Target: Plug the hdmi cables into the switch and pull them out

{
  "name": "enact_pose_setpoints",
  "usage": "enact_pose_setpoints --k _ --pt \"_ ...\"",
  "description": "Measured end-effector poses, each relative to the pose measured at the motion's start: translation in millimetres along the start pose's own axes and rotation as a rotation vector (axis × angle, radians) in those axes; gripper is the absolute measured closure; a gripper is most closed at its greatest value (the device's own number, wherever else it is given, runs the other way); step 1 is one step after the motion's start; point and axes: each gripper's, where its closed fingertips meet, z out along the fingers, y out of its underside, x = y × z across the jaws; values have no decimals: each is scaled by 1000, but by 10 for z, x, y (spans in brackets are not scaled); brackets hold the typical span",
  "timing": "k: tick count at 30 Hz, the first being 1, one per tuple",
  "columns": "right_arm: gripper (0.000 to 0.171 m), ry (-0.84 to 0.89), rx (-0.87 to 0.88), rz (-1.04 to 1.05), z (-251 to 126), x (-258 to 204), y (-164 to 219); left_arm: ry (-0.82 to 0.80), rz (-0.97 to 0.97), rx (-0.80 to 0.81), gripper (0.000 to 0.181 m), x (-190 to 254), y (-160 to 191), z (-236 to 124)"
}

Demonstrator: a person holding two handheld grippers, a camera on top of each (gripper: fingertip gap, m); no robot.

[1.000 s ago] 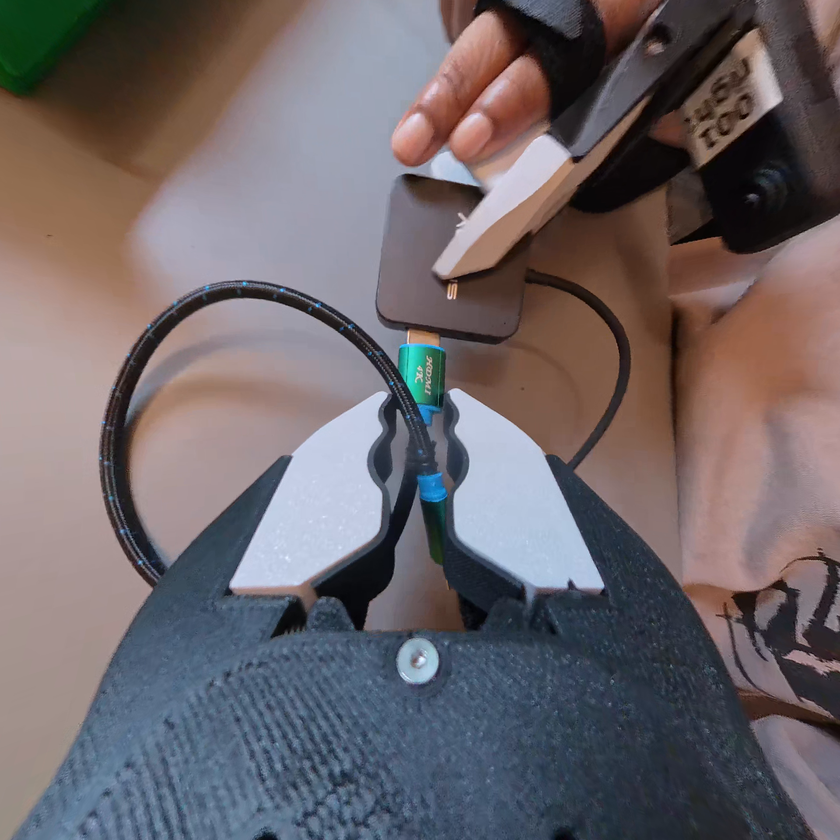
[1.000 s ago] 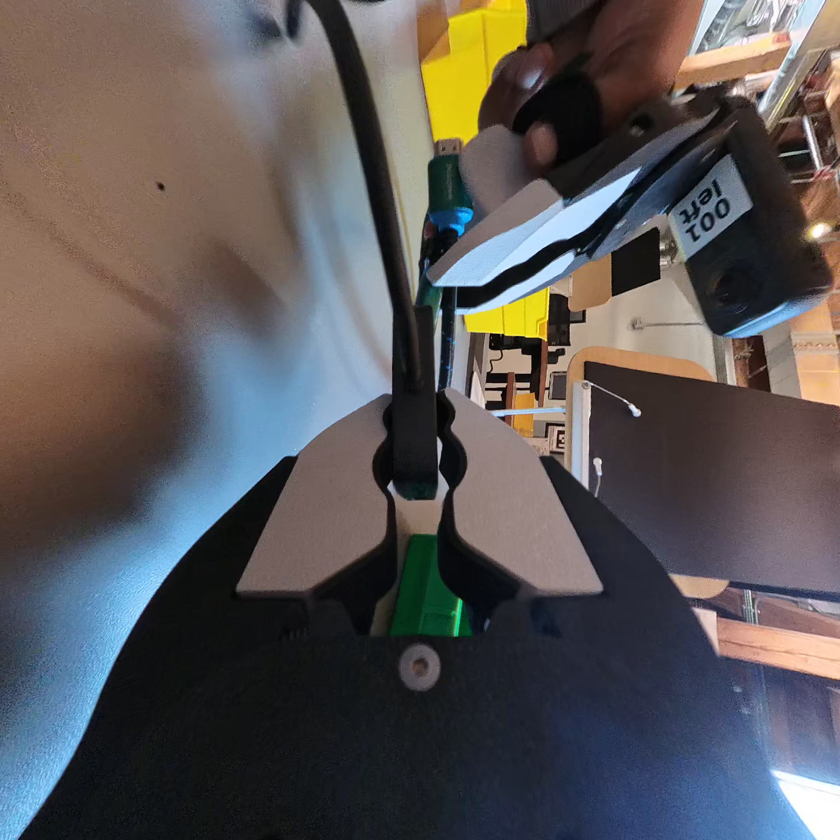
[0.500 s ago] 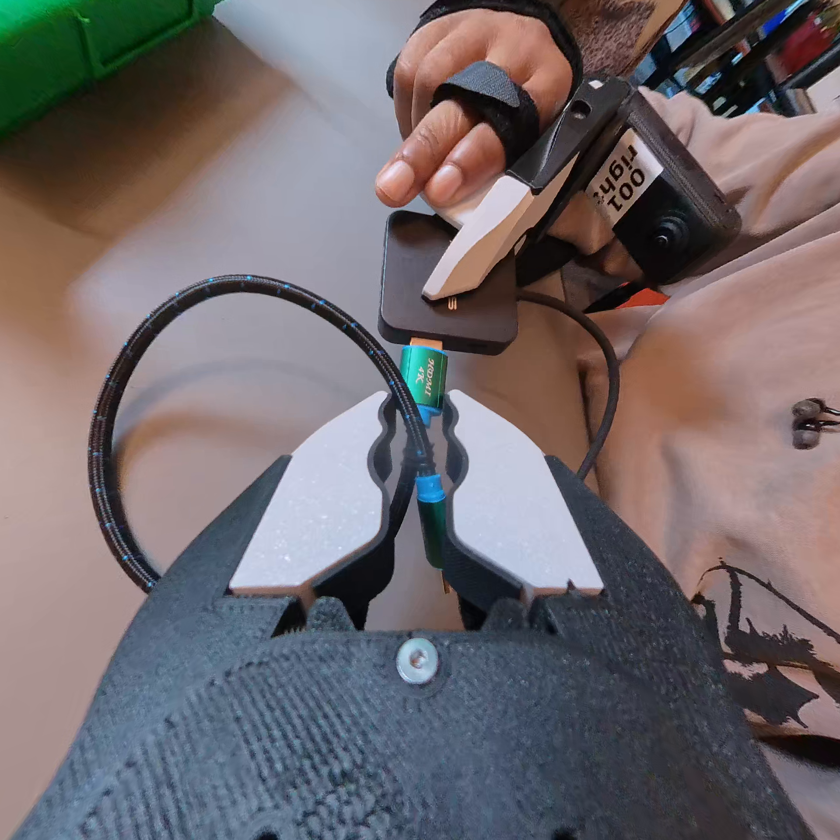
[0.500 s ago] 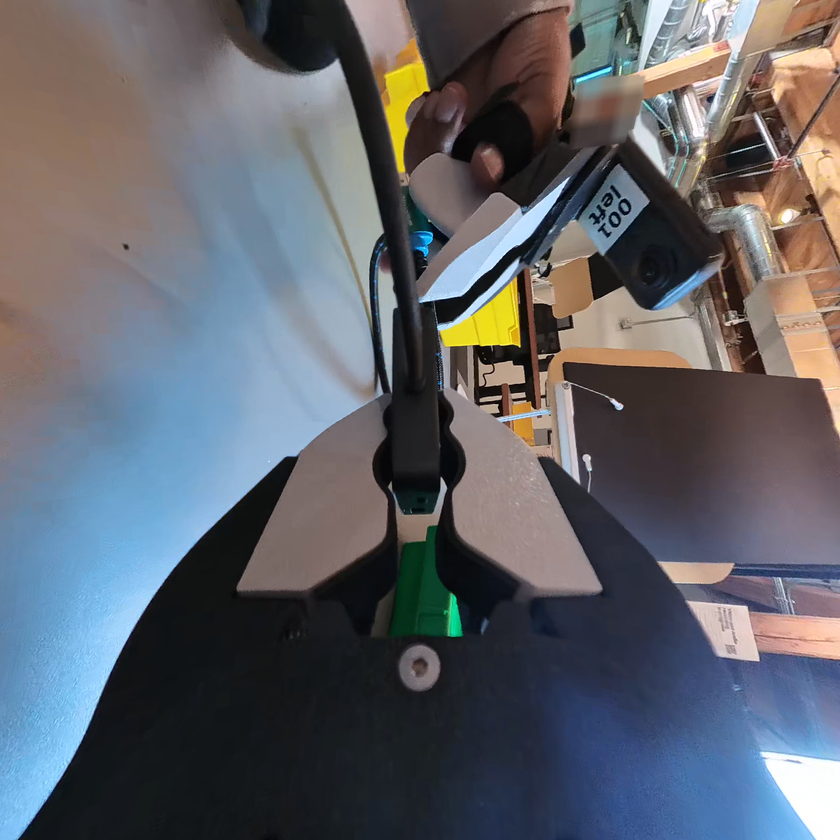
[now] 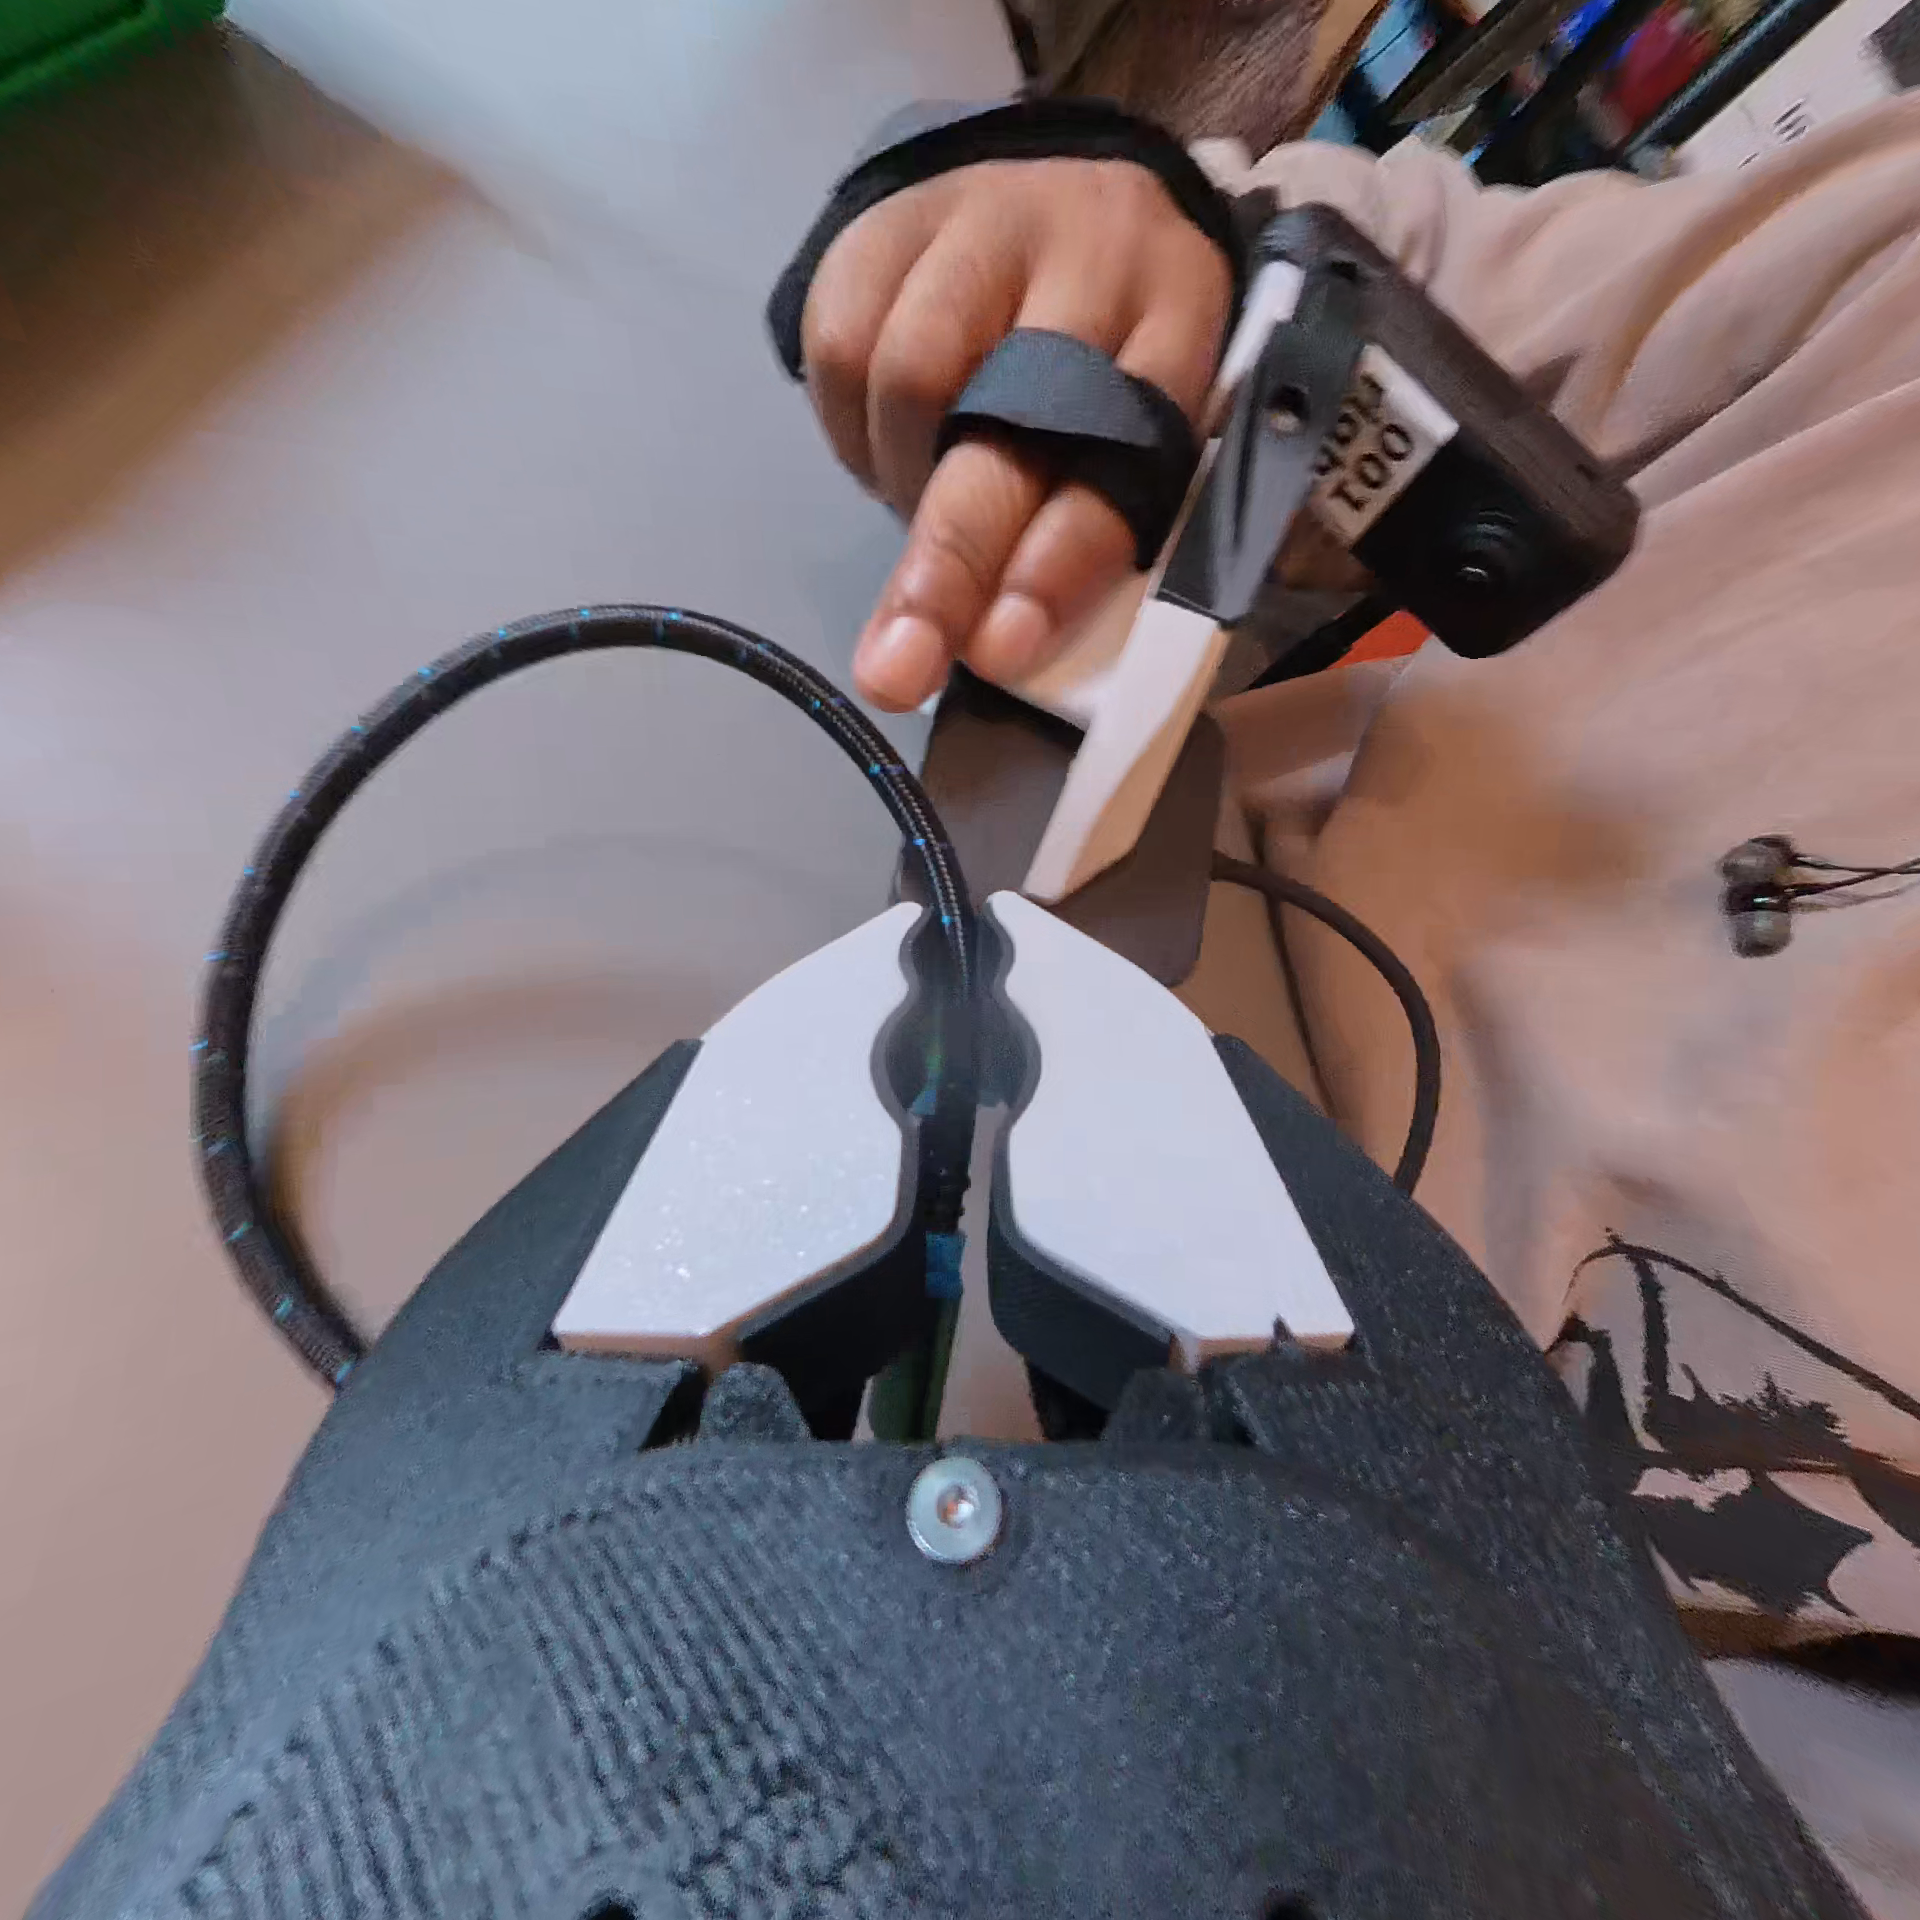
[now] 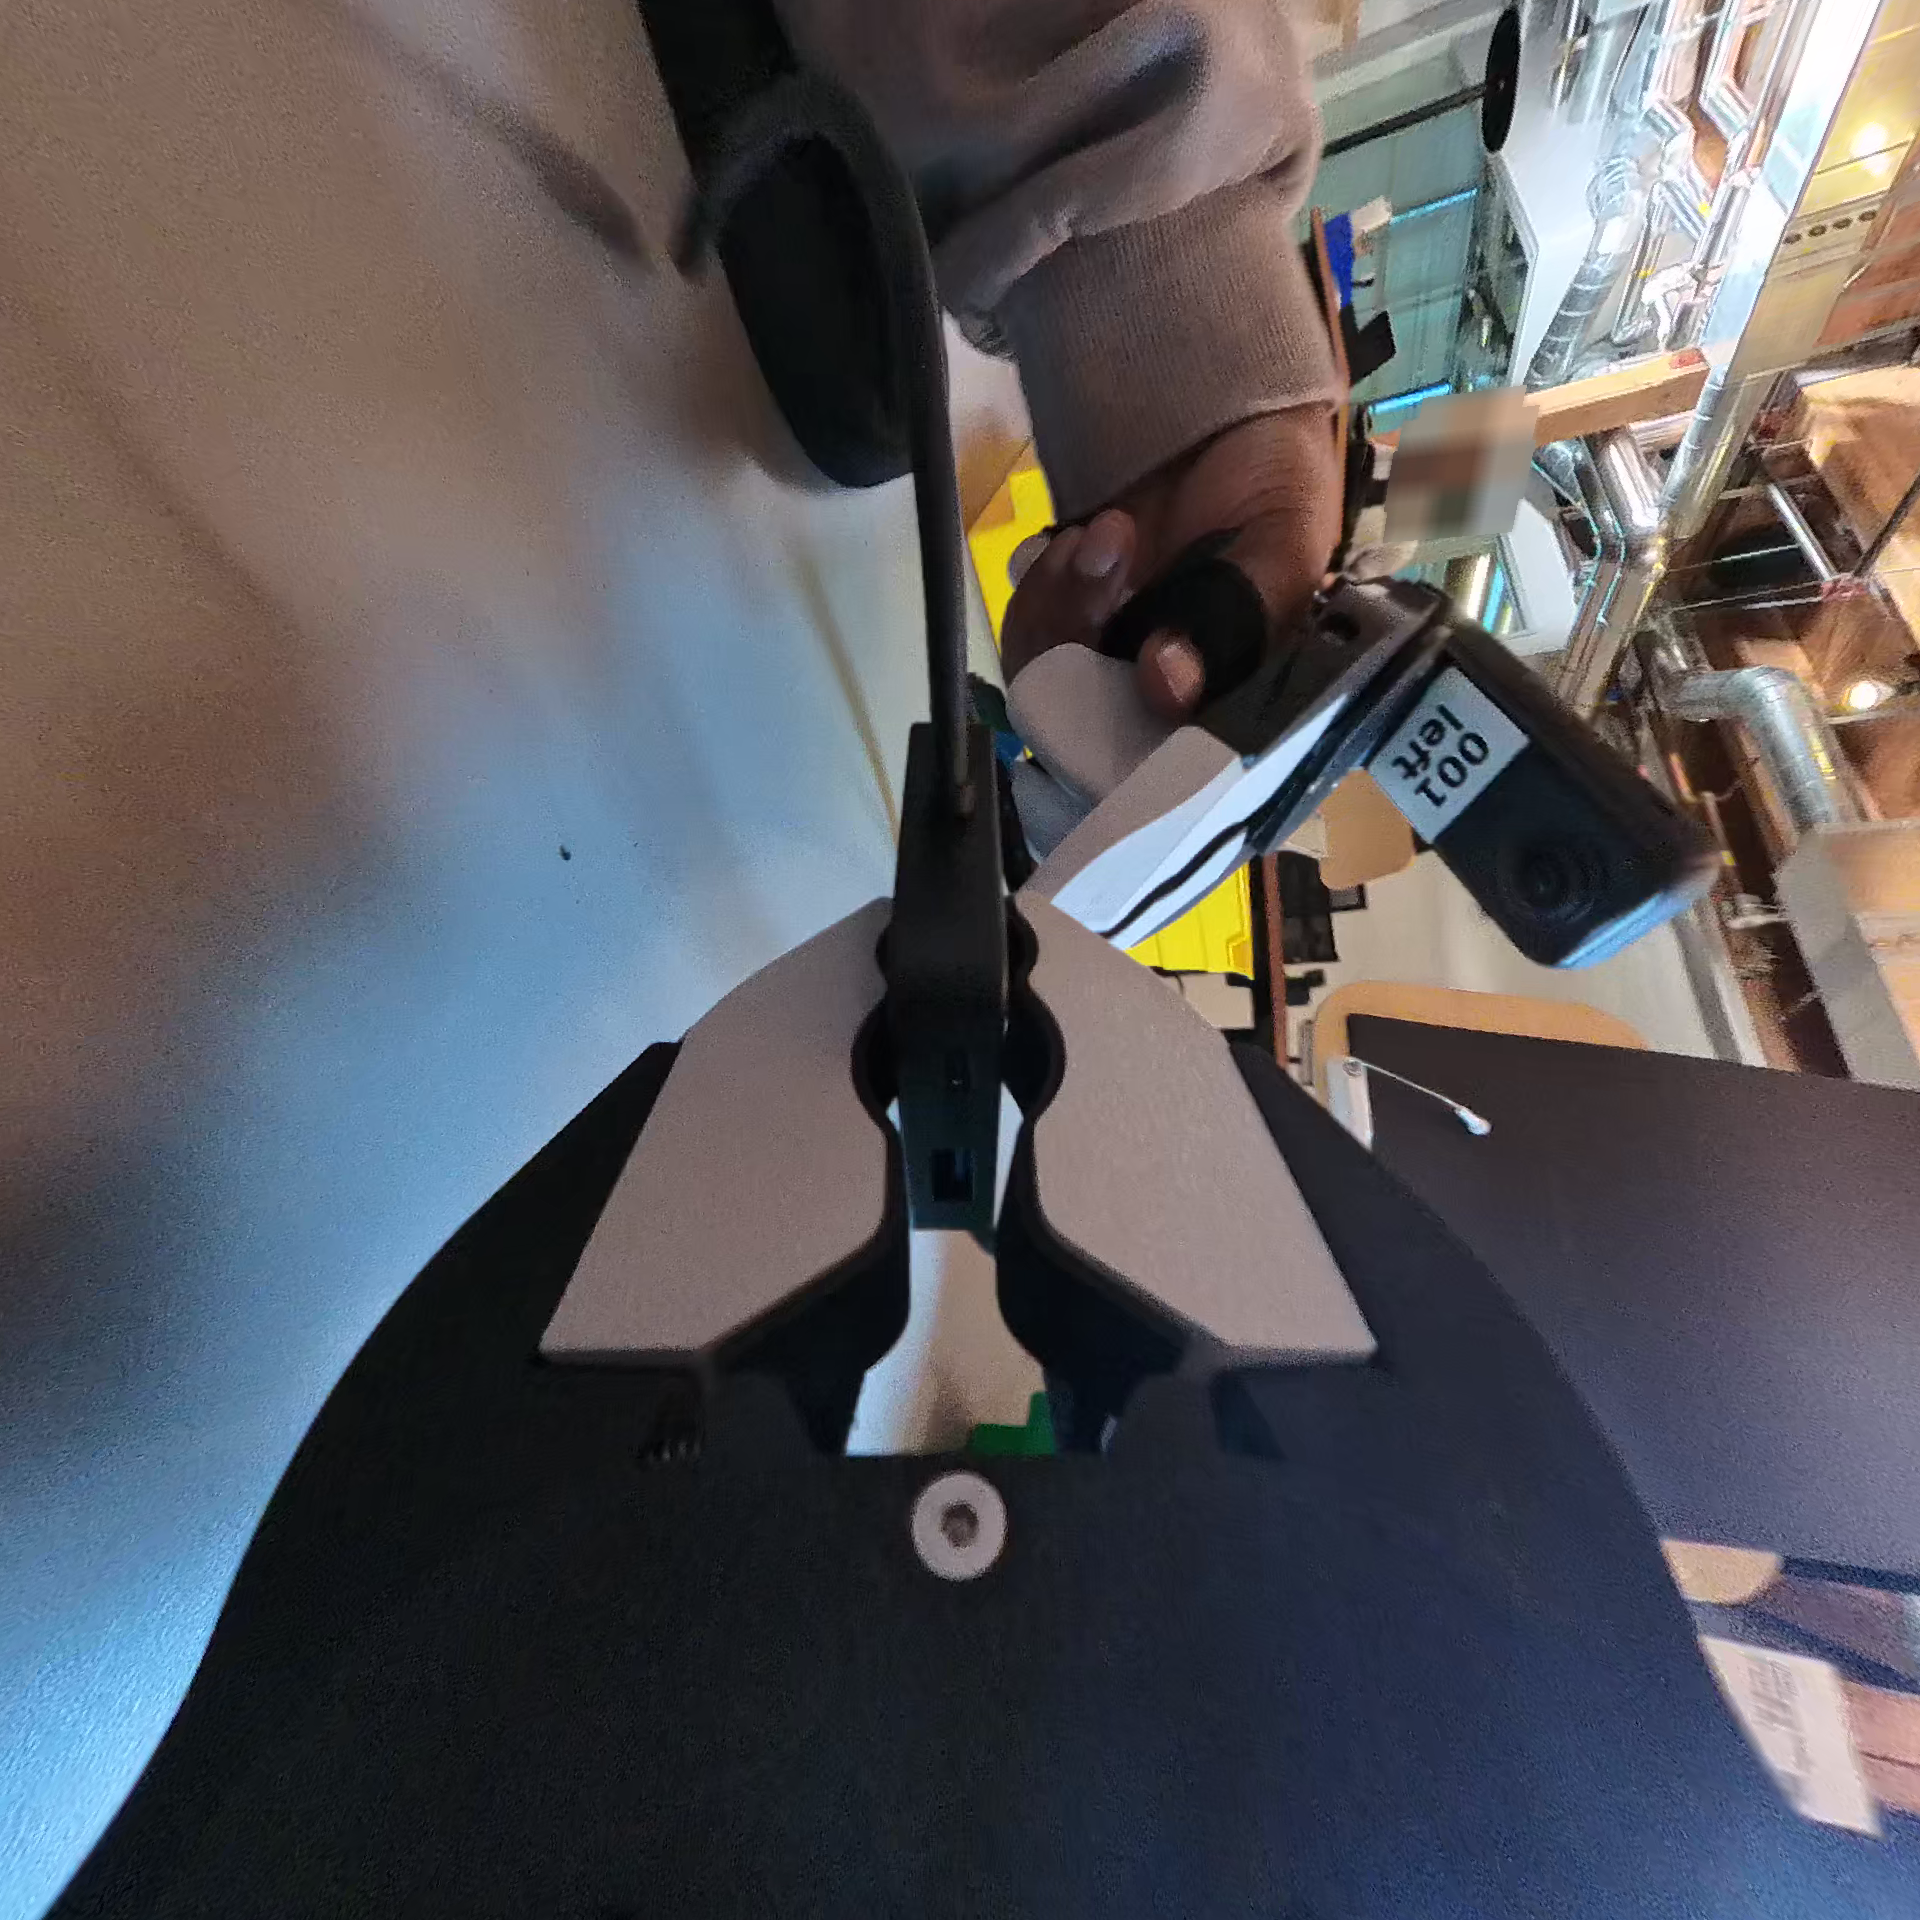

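My left gripper [image 5: 954, 914] is shut on the black braided HDMI cable [image 5: 312, 831], which loops up and to the left. A blue and green plug end [image 5: 940, 1262] shows low between the fingers. The flat black switch [image 5: 1174, 852] sits right at my left fingertips, held by my right gripper [image 5: 1091, 862]. The plug that goes to the switch is hidden. In the right wrist view my right gripper [image 6: 951, 914] is shut on the switch [image 6: 951, 1039], seen edge-on, with its own thin black lead [image 6: 940, 520] rising from it. The left gripper [image 6: 1101, 914] shows just beyond.
A person's hand [image 5: 987, 416] and beige sweatshirt [image 5: 1662, 935] are close on the right. The table [image 5: 468, 364] is light-coloured, with a green bin [image 5: 62, 42] at its far left corner. A yellow bin [image 6: 1195, 935] and a dark board [image 6: 1662, 1195] lie behind. Both grippers' tips are close together, under 4 cm apart.
The switch and my left fingertips have come together. The green plug that showed between them is now hidden. The right hand and gripper have swung more upright over the switch.
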Motion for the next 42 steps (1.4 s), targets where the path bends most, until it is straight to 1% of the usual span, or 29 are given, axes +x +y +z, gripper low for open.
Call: enact_pose_setpoints --k 1,3,5,6,8,11,15,19,22,23,25,27,29,31,33,34,36,39,42 --pt "157 1 -18 -22 30 0 3 -43 4 -28 175 -43 29 -11" --pt "157 20 -14 7 39 85 25 -71 31 -20 174 -55 -7 -66" --pt "156 59 -25 28 12 210 91 -78 25 49 174 -75 -122 -147" --pt "156 74 -31 44 -7 255 123 -104 45 81 172 -101 -171 -188" --pt "156 87 -48 99 -47 288 198 -172 88 152 162 -165 -256 -282" --pt "155 95 -52 207 -116 299 293 -238 107 268 159 -236 -357 -442" --pt "156 121 -45 388 -210 470 375 -484 175 462 156 -434 -463 -790" --pt "157 184 50 615 -408 854 370 -728 271 611 165 -430 -446 -1152" --pt "157 283 106 768 -641 1312 500 -849 310 629 169 -409 -333 -1301" --pt "157 311 99 822 -724 1478 596 -875 320 630 171 -403 -291 -1331" --pt "157 373 -1 869 -874 1795 901 -858 314 613 174 -381 -199 -1307" --pt "157 449 -161 851 -1012 2099 1303 -851 302 617 176 -380 -132 -1294" --pt "157 521 -379 735 -1130 2354 1784 -850 287 618 177 -395 -92 -1286" --pt "156 524 -593 605 -1161 2464 2277 -848 286 628 178 -390 -98 -1289" --pt "156 477 -782 512 -1112 2388 2758 -856 296 628 178 -378 -108 -1291" --pt "156 428 -846 500 -1039 2265 2961 -863 306 623 179 -373 -107 -1291" --pt "156 311 -927 463 -840 1950 3238 -877 320 606 181 -375 -93 -1275" --pt "152 117 -1084 373 -626 1441 3501 -890 332 575 181 -404 -65 -1234" --pt "151 86 -1113 288 -532 1326 3551 -890 332 544 180 -438 -34 -1180"
